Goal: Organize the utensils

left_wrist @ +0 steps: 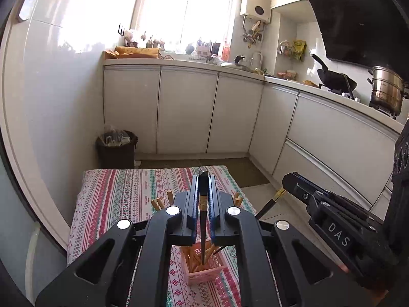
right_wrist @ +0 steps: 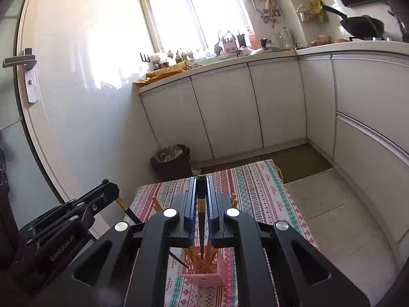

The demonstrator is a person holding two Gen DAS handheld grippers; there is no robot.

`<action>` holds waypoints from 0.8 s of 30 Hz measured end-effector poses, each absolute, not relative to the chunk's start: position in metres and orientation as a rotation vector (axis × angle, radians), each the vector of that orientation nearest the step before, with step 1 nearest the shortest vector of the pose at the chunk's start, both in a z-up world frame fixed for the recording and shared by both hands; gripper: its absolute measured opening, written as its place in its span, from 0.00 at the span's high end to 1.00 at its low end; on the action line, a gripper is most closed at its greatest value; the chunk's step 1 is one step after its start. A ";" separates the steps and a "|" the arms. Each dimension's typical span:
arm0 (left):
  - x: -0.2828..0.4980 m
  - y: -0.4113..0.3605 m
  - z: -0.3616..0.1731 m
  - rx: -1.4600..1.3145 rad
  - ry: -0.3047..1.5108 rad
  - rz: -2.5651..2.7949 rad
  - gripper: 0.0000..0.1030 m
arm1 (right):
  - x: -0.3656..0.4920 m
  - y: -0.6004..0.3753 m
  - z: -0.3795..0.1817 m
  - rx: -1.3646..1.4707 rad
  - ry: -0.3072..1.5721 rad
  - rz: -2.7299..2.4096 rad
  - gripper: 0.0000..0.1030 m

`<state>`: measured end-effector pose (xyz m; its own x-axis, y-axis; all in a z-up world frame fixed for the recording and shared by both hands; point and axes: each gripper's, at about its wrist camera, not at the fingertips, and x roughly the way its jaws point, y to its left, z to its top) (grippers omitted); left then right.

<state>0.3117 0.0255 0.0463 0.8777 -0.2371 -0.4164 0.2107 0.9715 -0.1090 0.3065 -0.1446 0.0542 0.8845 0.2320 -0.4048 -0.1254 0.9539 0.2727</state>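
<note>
Right gripper (right_wrist: 201, 179) clamps a black chopstick (right_wrist: 201, 230) over the pink basket (right_wrist: 204, 273) (wooden chopsticks inside); left gripper (right_wrist: 110, 188) sits at nine o'clock, gripping another.

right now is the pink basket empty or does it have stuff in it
Not empty. The pink basket holds a bundle of light wooden chopsticks standing in it, their ends above the rim.

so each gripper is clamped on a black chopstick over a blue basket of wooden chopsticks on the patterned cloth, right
Not quite: the basket is pink, not blue, as the right wrist view shows. The rest holds: the left gripper and the right gripper are each shut on a black chopstick above that basket of wooden chopsticks on the patterned cloth.
</note>
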 end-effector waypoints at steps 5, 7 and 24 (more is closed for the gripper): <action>0.331 0.027 0.024 -0.059 0.512 -0.226 0.93 | 0.321 -0.145 0.035 0.261 0.493 0.190 0.92; 0.333 0.030 0.022 -0.081 0.526 -0.208 0.78 | 0.325 -0.147 0.032 0.266 0.504 0.175 0.75; 0.292 0.035 0.053 -0.102 0.380 -0.184 0.28 | 0.299 -0.168 0.048 0.285 0.433 0.114 0.45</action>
